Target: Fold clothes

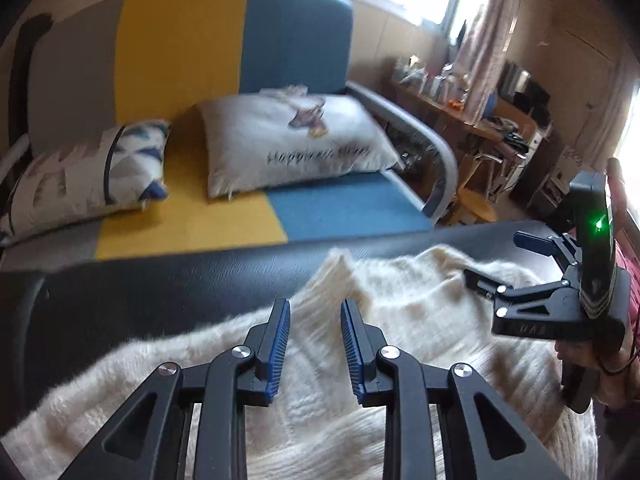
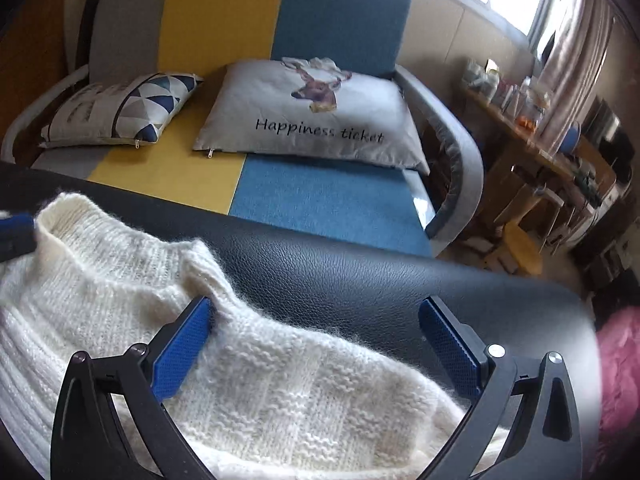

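A cream knitted sweater [image 1: 400,340] lies on a black leather surface [image 1: 160,292]. My left gripper [image 1: 315,344] hovers over the sweater with its blue pads a small gap apart, nothing between them; a raised fold of knit stands just ahead. In the right wrist view the sweater [image 2: 260,392] shows its ribbed collar at the upper left. My right gripper [image 2: 316,348] is wide open above the sweater's shoulder edge. The right gripper also shows in the left wrist view [image 1: 496,260], open, at the sweater's far right side.
Behind the black surface [image 2: 380,276] stands a grey, yellow and blue sofa [image 2: 332,200] with two pillows [image 2: 312,112]. A cluttered wooden desk [image 2: 540,140] and a stool stand at the right. A pink cloth [image 2: 620,380] lies at the right edge.
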